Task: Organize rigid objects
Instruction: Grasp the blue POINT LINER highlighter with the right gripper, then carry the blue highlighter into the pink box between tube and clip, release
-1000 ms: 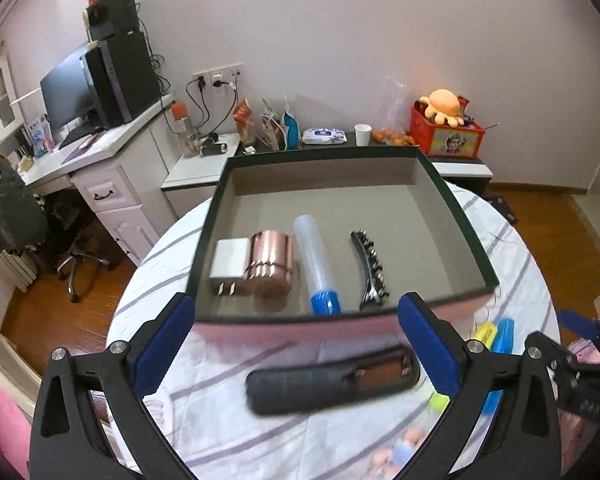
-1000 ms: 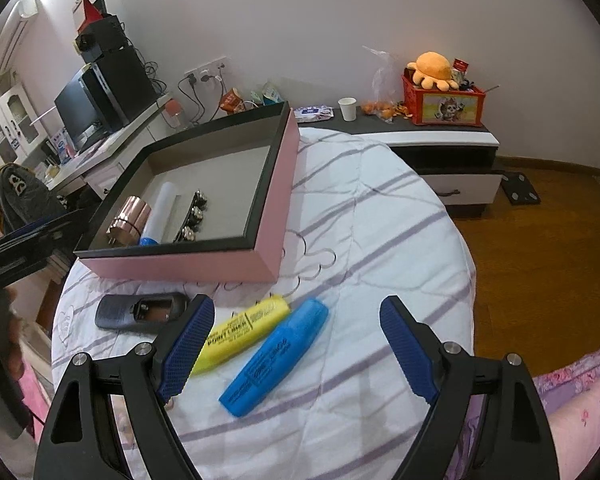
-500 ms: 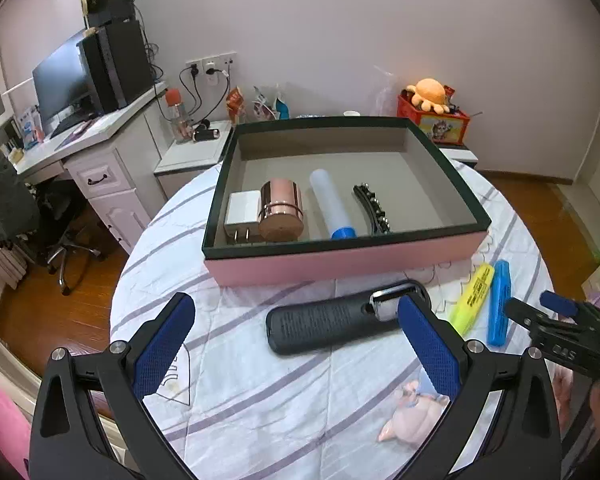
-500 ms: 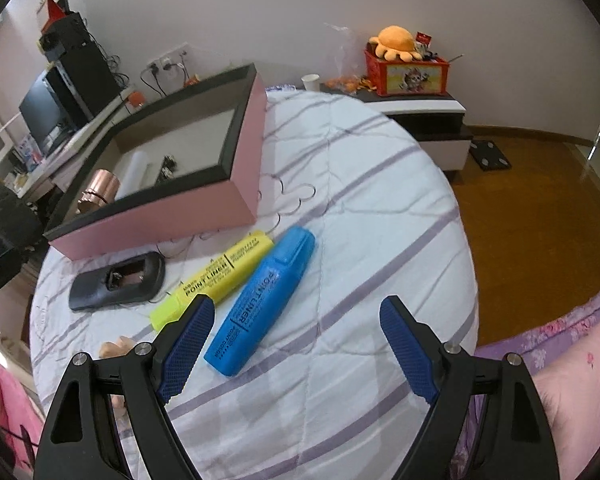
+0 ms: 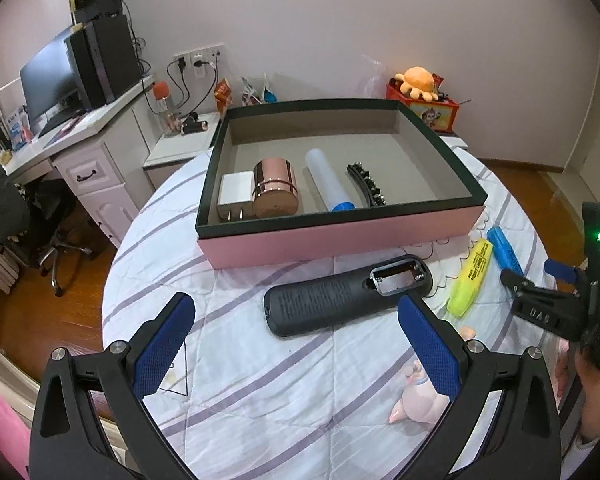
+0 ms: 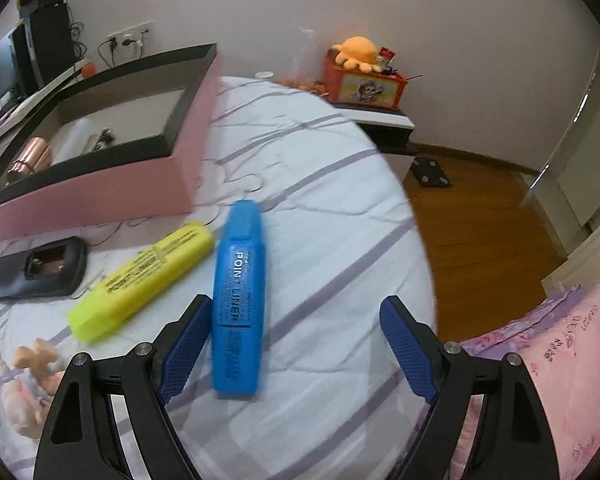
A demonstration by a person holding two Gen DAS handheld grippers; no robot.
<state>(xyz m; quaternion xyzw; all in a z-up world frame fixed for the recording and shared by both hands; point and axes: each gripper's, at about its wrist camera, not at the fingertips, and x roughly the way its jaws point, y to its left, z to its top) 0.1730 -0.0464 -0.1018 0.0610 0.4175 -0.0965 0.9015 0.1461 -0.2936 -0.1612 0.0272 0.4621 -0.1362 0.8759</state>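
A pink box [image 5: 340, 236] with a dark rim stands on the round table and holds a white charger [image 5: 234, 194], a copper cylinder [image 5: 276, 190], a clear tube with a blue cap [image 5: 328, 184] and a black hair clip [image 5: 366, 184]. In front of it lie a black remote [image 5: 340, 300], a yellow highlighter [image 5: 470, 278] and a blue highlighter [image 6: 238, 300]. My left gripper [image 5: 296, 344] is open above the cloth, short of the remote. My right gripper [image 6: 296, 348] is open and low, with the blue highlighter lying just inside its left finger [image 6: 184, 344].
A small pink pig figure [image 5: 414, 394] lies on the striped cloth near the front edge. The table edge drops to wooden floor [image 6: 480, 224] on the right. A desk with a monitor [image 5: 48, 76] stands at the left, a red toy box [image 5: 422, 102] behind.
My left gripper has pulled back and up from the box, so the remote now lies ahead of it. My right gripper has moved down and forward onto the blue highlighter.
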